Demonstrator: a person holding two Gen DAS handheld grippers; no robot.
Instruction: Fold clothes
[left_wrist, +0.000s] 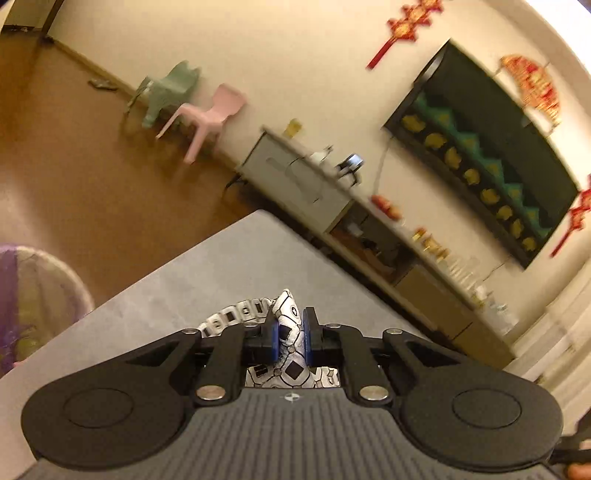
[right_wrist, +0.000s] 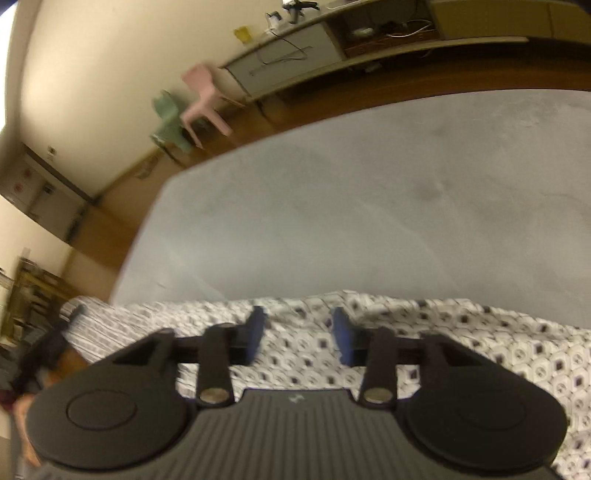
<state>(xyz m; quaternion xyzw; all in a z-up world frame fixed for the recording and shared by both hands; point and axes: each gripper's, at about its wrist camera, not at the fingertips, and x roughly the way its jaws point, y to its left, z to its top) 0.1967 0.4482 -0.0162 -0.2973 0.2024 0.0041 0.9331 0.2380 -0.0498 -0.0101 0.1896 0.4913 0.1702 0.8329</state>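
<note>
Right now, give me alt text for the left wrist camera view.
The left gripper pinches a bunched fold of black-and-white patterned cloth above a grey table. Behind it are a pink chair, a green chair and a long cabinet along the wall.

Left gripper (left_wrist: 289, 334) jaws nipped nearly together on cloth (left_wrist: 288, 332) — right gripper (right_wrist: 298, 334) jaws parted, gripping nothing.

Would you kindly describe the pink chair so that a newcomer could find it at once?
Start at the long low sideboard against the cream wall, and follow the wall past its grey end. Two small plastic chairs stand there on the brown floor, side by side. The pink chair is the one nearer the sideboard; its neighbour, the green chair, stands farther along.
</note>
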